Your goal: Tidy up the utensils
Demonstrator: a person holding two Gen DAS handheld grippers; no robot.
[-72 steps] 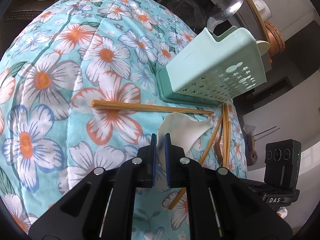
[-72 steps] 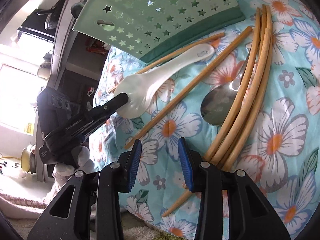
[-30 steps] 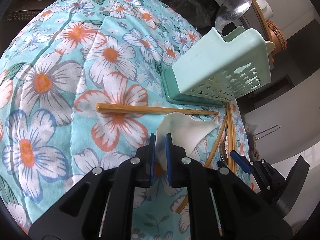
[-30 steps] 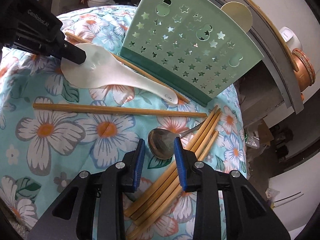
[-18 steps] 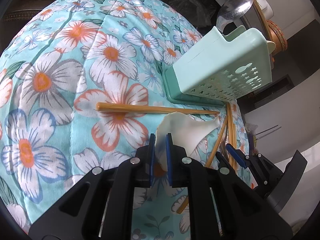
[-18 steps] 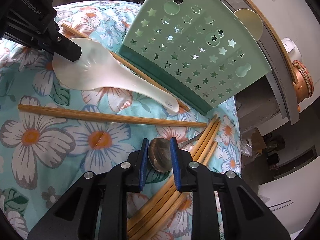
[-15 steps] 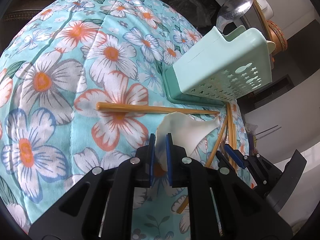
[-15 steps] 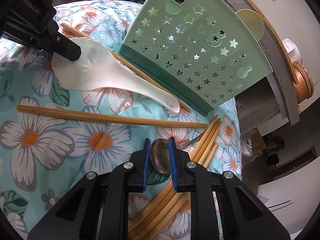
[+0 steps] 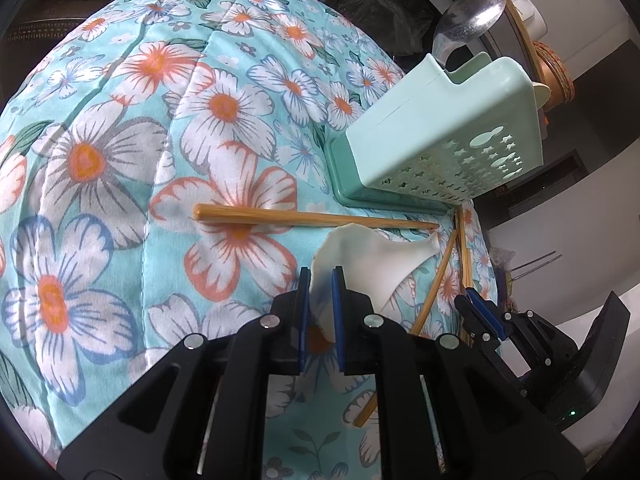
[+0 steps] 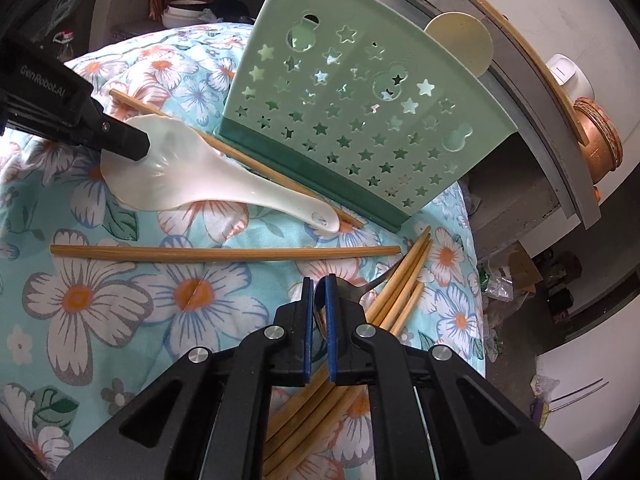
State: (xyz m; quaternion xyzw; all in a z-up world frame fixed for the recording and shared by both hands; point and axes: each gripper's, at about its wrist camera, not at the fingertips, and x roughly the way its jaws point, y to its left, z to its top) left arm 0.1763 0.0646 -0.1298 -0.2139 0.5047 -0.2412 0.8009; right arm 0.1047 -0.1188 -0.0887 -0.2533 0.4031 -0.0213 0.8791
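My left gripper [image 9: 320,280] is shut on the bowl of a white ceramic spoon [image 9: 372,252], whose handle rests on the floral cloth [image 9: 120,168]. The right wrist view shows the same spoon [image 10: 224,188] in front of the green star-punched utensil holder [image 10: 360,120]. My right gripper [image 10: 319,286] is low over the cloth, its jaws closing on a metal spoon [image 10: 374,282]. That spoon's bowl is pinched edge-on between the pads, beside a bundle of wooden chopsticks [image 10: 400,296].
One chopstick [image 10: 224,254] lies crosswise between both grippers, another under the white spoon by the holder's base. The holder [image 9: 440,132] holds a second metal spoon [image 9: 472,12] and a cream paddle [image 10: 460,36]. The cloth's edge drops off behind the chopsticks.
My right gripper came in over the metal spoon and closed its jaws on the bowl. My left gripper stayed put, still holding the white spoon.
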